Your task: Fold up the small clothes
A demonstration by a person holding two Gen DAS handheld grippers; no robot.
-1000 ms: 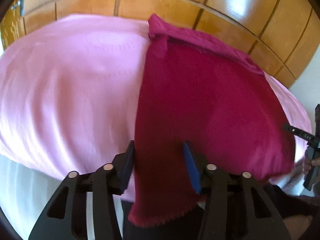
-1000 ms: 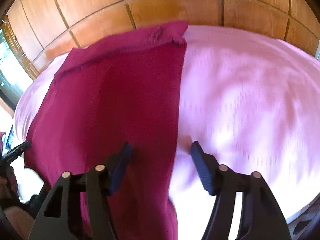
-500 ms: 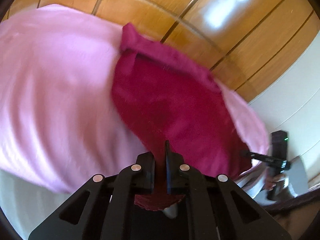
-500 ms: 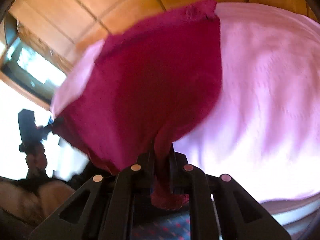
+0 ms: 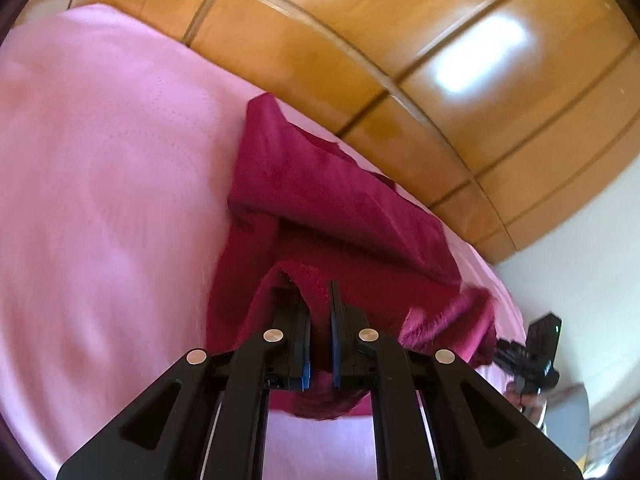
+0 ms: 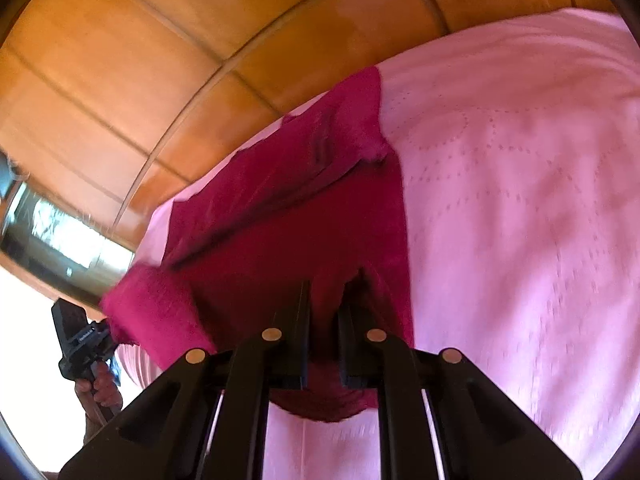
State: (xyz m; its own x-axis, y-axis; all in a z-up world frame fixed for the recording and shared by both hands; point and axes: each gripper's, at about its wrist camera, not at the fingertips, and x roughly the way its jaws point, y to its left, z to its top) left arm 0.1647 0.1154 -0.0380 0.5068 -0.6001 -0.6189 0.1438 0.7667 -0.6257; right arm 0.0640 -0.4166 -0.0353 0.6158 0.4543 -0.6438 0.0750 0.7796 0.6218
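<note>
A dark red cloth (image 5: pixel 320 208) is spread on a bed covered by a pink sheet (image 5: pixel 104 184), with glossy wooden panels (image 5: pixel 400 40) behind the bed.

In the left wrist view, the left tool (image 5: pixel 320 312) is closed on the near edge of the cloth: the fabric is pinched between the two black fingers, a fold of it is draped over the left finger, and a short tail hangs below the pads. From the tool the cloth runs toward 12 o'clock, where a raised layer is doubled over the rest, its far corner near 11 o'clock. At about 3 o'clock the other near corner of the cloth is lifted, and just beyond it the other tool is seen, held in a hand (image 5: pixel 524 396).

In the right wrist view, the right tool (image 6: pixel 324 312) is likewise clamped on the cloth (image 6: pixel 280 216), with fabric bunched between and over its fingers and a rounded tail hanging beneath. The cloth extends toward 11 o'clock, while the sheet (image 6: pixel 520 200) fills the side from 1 to 5 o'clock. At 9 o'clock the cloth's other lifted corner is seen beside the opposite tool, gripped by a hand (image 6: pixel 100 388). A window (image 6: pixel 60 236) lies past the bed at 9 o'clock.

Both near corners are held clear of the bed.
</note>
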